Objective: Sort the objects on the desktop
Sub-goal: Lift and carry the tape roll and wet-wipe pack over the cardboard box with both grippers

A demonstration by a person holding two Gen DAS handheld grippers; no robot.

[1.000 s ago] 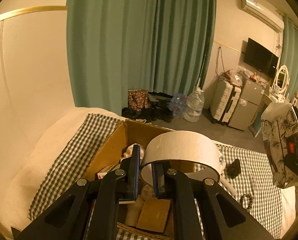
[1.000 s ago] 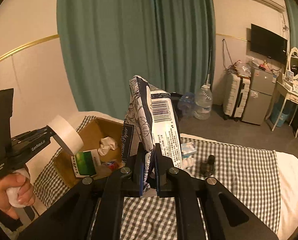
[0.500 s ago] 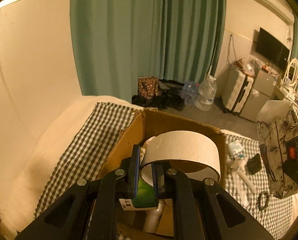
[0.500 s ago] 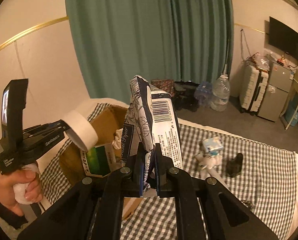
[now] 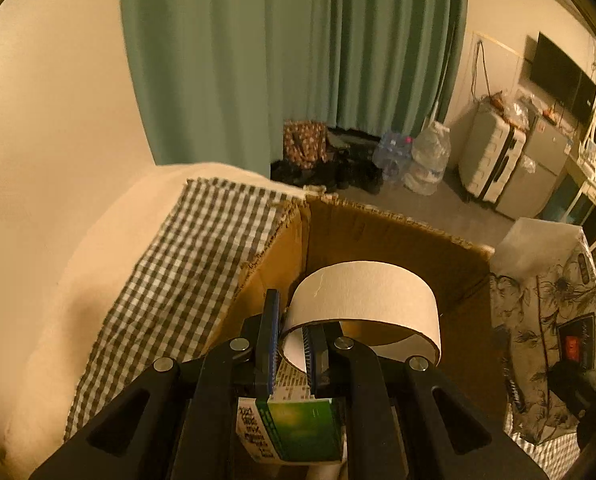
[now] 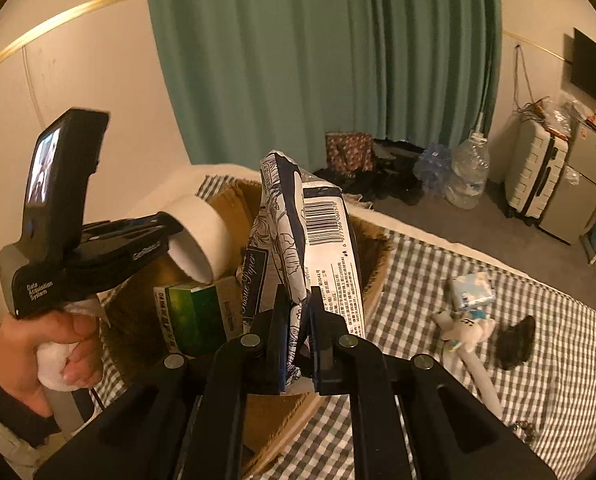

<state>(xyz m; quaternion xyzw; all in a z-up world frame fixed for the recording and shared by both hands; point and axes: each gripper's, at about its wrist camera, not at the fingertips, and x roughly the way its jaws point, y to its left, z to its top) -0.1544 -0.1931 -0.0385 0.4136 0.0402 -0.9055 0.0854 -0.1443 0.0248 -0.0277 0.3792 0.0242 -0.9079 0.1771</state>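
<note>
The cardboard box (image 5: 381,236) sits open-topped on the checked cloth (image 6: 497,300), its ragged far rim and left wall rising just ahead of my left tool, with bare cloth to the left of the box and a wide stretch of cloth free to its right. Inside, a green carton (image 6: 196,314) stands near the front, leaving room toward the far wall.

My left gripper (image 5: 292,346) points steeply down over the box mouth, its jaws clamped on the wall of the tape roll (image 5: 363,300). In the right wrist view my left hand (image 6: 44,354) wraps its handle, a dark sleeve at the wrist. My right gripper (image 6: 298,334) tilts down at the box's near right side, jaws pinched tight on the lower edge of the tissue pack (image 6: 309,248), which stands upright above the box rim.

The tape roll is a wide, pale cream ring, hollow side toward the box. The tissue pack is white with dark blue floral print and a barcode.

Out on the cloth lie a small plush toy (image 6: 467,330), a small tissue packet (image 6: 471,290) and a dark object (image 6: 515,344).
</note>
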